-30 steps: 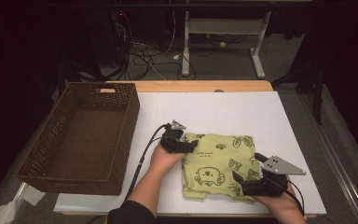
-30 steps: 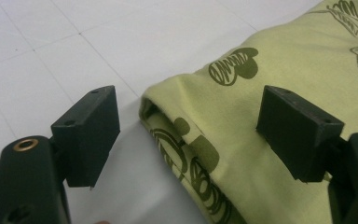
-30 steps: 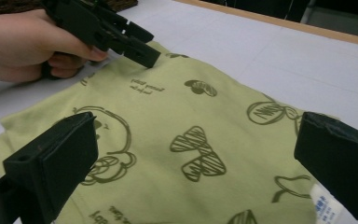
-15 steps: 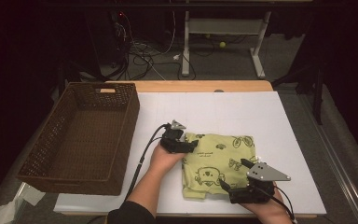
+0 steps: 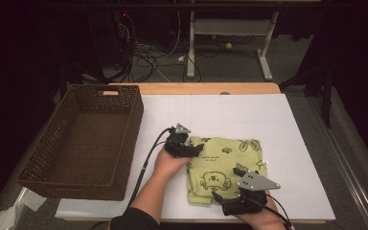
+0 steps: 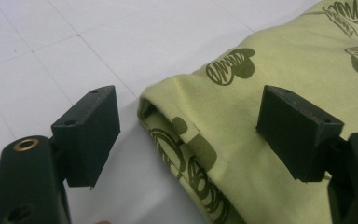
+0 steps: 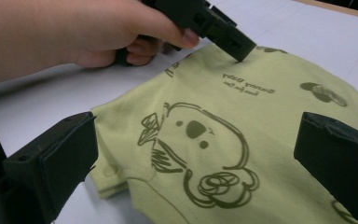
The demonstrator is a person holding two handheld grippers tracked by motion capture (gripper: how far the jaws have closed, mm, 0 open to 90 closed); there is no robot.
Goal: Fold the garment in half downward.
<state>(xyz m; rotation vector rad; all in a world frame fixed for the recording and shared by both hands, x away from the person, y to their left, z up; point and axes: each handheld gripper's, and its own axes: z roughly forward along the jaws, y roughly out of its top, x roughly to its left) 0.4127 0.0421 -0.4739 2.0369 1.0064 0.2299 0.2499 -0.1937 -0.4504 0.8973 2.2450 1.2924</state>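
with both tongs released, the left gripper (image 5: 195,149) and right gripper (image 5: 219,196) are bracketing the folded yellow-green printed cotton garment (image 5: 225,165) lying between them, probably lining up a grasp, which calls for clenching on its edges.

The right tongs (image 5: 225,199) have slid leftward along the folded shirt's (image 5: 225,163) near edge.
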